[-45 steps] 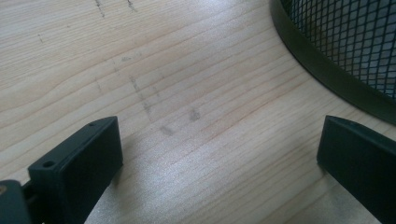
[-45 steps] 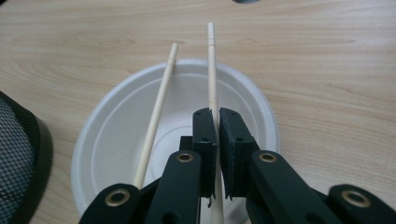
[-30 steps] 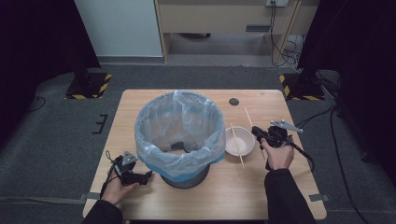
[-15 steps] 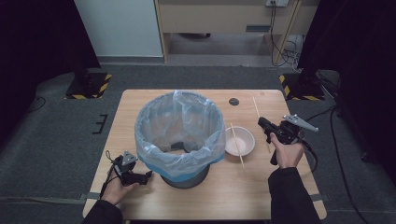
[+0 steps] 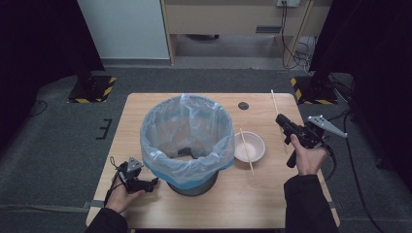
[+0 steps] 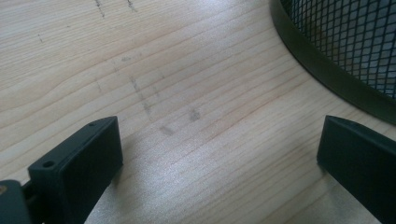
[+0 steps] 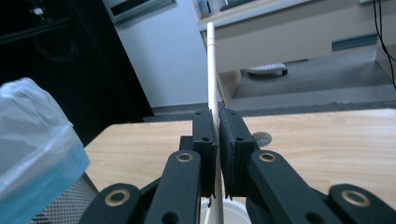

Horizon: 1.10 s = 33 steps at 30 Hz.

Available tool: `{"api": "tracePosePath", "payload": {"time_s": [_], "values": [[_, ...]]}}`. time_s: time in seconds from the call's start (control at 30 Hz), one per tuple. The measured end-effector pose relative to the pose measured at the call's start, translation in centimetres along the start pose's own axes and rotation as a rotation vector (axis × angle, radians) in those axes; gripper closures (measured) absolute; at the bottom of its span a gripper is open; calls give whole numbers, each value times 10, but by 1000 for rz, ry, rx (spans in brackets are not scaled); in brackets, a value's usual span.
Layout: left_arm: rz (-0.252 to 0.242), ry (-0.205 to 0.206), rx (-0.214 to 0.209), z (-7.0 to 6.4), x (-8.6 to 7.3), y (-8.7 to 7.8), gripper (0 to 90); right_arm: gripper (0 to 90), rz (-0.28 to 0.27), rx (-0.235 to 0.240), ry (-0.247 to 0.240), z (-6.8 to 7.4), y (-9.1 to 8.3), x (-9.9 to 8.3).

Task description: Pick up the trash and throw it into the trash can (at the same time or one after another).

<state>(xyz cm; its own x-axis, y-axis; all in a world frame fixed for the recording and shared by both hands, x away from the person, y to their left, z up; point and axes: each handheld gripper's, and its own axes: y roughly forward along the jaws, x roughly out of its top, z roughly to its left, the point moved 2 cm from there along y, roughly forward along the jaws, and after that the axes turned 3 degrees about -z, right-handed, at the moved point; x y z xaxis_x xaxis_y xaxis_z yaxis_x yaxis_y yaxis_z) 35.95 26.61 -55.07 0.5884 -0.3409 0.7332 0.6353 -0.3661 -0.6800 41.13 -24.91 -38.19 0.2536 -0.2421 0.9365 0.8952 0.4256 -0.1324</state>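
Black jaws of the left gripper (image 5: 154, 183) are sitting spread apart near the tabletop's (image 5: 252, 204) front-left corner, beside the mesh bin (image 5: 187, 138); the right gripper (image 7: 217, 140) is pinching 1 chopstick (image 7: 212, 65) above the right edge.

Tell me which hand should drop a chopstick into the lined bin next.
The right. The right gripper is already shut on a chopstick, lifted beside the bin. The left gripper rests open on the table, holding nothing.
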Motion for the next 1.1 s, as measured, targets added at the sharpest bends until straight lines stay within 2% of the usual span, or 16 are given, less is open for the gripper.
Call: {"api": "tracePosePath", "payload": {"time_s": [0.53, 1.1], "values": [[0, 0, 0, 0, 0, 0, 0, 859, -119, 73, 0, 15, -21, 29], [0, 0, 0, 0, 0, 0, 0, 859, -187, 188, -59, 49, -33, 52]]}}
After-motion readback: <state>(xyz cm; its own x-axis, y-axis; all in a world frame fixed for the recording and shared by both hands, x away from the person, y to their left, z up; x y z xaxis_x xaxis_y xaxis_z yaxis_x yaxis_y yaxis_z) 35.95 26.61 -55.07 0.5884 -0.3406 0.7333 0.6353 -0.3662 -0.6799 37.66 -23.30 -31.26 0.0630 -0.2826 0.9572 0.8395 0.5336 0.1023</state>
